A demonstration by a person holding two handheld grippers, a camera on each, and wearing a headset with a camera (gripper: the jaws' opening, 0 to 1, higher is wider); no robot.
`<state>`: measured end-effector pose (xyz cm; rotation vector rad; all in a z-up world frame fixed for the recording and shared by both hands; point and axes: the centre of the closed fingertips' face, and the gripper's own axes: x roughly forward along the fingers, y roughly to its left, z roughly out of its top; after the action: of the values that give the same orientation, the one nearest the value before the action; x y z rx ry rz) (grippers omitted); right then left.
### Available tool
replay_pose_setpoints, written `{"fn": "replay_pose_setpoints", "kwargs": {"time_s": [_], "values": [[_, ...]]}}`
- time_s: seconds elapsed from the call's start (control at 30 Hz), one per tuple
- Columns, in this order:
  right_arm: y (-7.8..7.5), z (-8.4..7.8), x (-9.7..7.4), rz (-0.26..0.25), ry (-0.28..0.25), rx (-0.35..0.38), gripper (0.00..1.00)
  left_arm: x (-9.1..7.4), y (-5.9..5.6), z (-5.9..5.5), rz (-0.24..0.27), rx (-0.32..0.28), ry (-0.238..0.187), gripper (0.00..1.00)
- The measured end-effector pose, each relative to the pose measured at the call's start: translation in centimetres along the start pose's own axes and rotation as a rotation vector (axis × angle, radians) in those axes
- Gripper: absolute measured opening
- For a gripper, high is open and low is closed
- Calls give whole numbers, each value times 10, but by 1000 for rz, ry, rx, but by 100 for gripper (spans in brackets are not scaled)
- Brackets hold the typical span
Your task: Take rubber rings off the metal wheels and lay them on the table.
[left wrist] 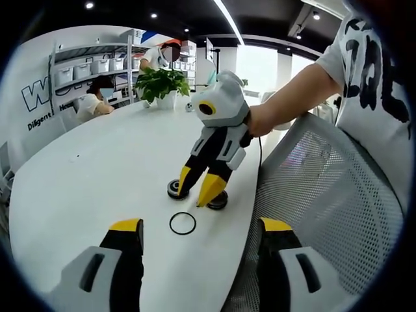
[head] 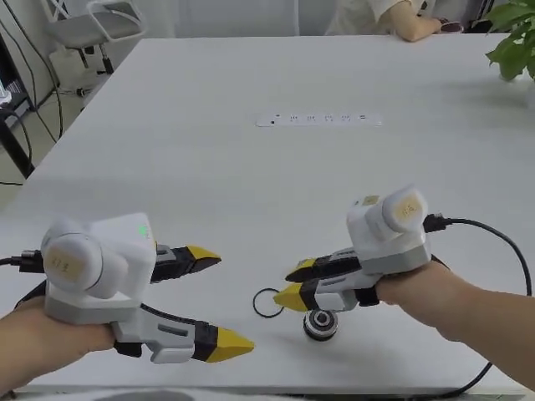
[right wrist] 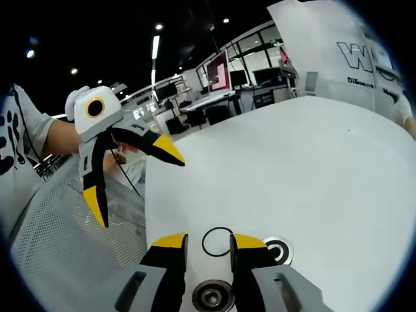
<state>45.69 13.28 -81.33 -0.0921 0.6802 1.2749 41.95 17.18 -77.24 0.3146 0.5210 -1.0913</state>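
Note:
A loose black rubber ring (head: 254, 302) lies flat on the white table (head: 251, 175) near its front edge. Just right of it stands a metal wheel (head: 320, 324), under my right gripper (head: 294, 284). That gripper's jaws are a little apart with nothing between them, tips just above the ring (right wrist: 218, 228). One wheel (right wrist: 213, 296) lies below the jaws, and a second wheel (right wrist: 278, 249) sits beside them. My left gripper (head: 217, 299) is wide open, apart from the ring (left wrist: 170, 223) and both wheels (left wrist: 175, 188) (left wrist: 218, 200), facing the right gripper (left wrist: 195, 192).
A power socket strip (head: 318, 119) is set into the table's middle. A potted plant (head: 514, 42) stands far right, and a person's arm (head: 410, 25) rests at the far edge. A black cable (head: 501, 242) trails from the right gripper. A mesh chair (left wrist: 325, 195) is close behind.

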Motion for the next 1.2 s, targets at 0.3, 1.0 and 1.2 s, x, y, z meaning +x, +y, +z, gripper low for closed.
{"fn": "replay_pose_setpoints", "kwargs": {"time_s": [0.3, 1.0, 1.2], "values": [[-1, 3, -21, -8, -49, 6, 25, 6, -3, 0, -22, 21, 16, 68], [-14, -19, -65, -62, -100, 35, 30, 35, -7, 12, -71, 52, 26, 64], [-13, -29, -64, -54, -88, 18, 33, 46, -6, 14, -84, 54, 30, 60]]}}
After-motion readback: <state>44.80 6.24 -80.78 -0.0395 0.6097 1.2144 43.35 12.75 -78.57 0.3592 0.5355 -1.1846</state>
